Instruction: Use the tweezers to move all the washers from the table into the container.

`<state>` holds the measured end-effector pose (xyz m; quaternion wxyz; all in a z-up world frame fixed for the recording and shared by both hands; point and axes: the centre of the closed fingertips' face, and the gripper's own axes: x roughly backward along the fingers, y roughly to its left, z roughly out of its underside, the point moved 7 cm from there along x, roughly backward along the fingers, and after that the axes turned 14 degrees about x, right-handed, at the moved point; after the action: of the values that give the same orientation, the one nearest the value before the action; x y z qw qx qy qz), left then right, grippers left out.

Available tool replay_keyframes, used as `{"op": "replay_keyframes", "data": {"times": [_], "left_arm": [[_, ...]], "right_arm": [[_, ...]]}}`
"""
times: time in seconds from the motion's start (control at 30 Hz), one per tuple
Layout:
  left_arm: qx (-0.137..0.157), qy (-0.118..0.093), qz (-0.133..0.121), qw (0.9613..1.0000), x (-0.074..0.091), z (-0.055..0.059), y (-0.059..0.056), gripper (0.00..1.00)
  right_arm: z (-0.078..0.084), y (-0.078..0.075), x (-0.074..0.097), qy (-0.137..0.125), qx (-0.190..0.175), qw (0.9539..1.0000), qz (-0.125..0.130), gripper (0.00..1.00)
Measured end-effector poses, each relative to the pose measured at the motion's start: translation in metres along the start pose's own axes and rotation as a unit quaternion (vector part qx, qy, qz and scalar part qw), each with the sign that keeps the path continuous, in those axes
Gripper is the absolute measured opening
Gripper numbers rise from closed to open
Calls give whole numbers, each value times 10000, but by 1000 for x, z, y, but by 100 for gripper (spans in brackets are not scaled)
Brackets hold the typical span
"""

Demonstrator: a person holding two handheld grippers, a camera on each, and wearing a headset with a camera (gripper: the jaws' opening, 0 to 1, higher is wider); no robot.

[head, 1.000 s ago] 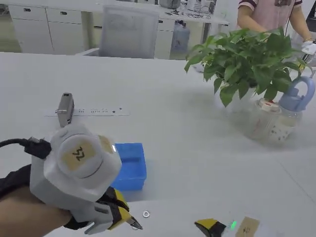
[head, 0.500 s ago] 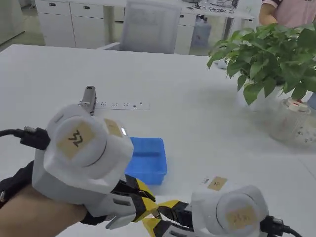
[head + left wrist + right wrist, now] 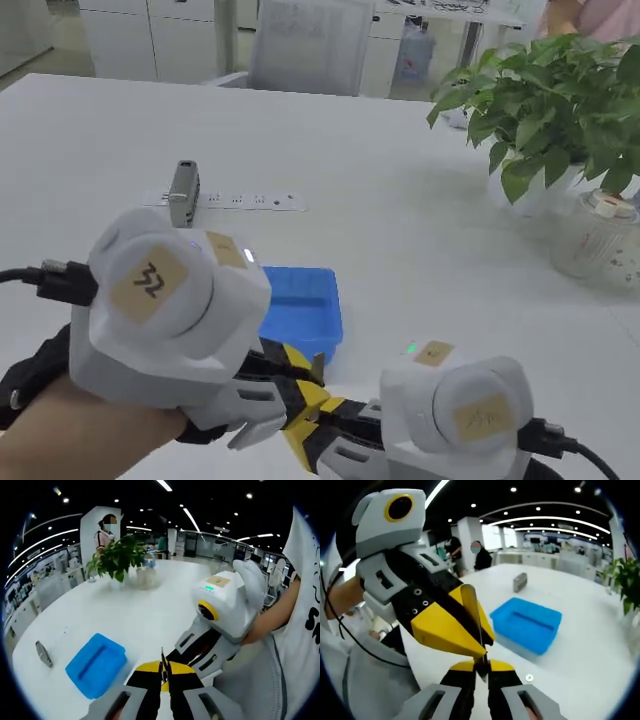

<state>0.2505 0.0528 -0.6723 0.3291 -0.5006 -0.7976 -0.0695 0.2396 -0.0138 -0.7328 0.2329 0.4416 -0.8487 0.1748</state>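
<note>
Tweezers point(image 3: 471, 620), at lower centre of the right gripper view, span both tools. The left tongs point(image 3: 164, 669) are pressed together on them, and the right tongs point(image 3: 480, 677) are closed on their tip. One washer point(image 3: 529, 678) lies on the white counter point(image 3: 580, 645) just right of the tongs, near the blue container point(image 3: 527, 625).

Tan sticker point(image 3: 148, 285) atop left gripper point(image 3: 164, 666): handwritten "32". Right gripper point(image 3: 481, 672) sticker point(image 3: 478, 415) illegible.

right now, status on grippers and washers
Left gripper and right gripper both shut on tweezers. One washer on table, near blue container. Nothing between washer and container.
</note>
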Motion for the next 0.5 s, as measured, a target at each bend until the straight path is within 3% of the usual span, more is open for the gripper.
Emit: {"op": "replay_keyframes", "data": {"times": [0.1, 0.2, 0.27, 0.33, 0.5], "left_arm": [[-66, 84, -22, 9999, -5, 2, 3, 0], [-71, -5, -76, 9999, -7, 2, 8, 0], [36, -128, -82, 9999, -9, 1, 12, 0], [-40, -233, -207, 9995, -13, 1, 17, 0], [-79, -214, -322, 9992, -26, 10, 27, 1]], "right_arm": [[3, -5, 1, 50, 3, 9998, 200, 10], [7, -9, 10, 48, -165, 9994, 315, 26], [11, -10, 23, 129, -104, 9986, 499, 34], [15, -11, 40, 311, 101, 9969, 720, 39], [24, -5, 78, 552, 301, 9920, 1094, 50]]}}
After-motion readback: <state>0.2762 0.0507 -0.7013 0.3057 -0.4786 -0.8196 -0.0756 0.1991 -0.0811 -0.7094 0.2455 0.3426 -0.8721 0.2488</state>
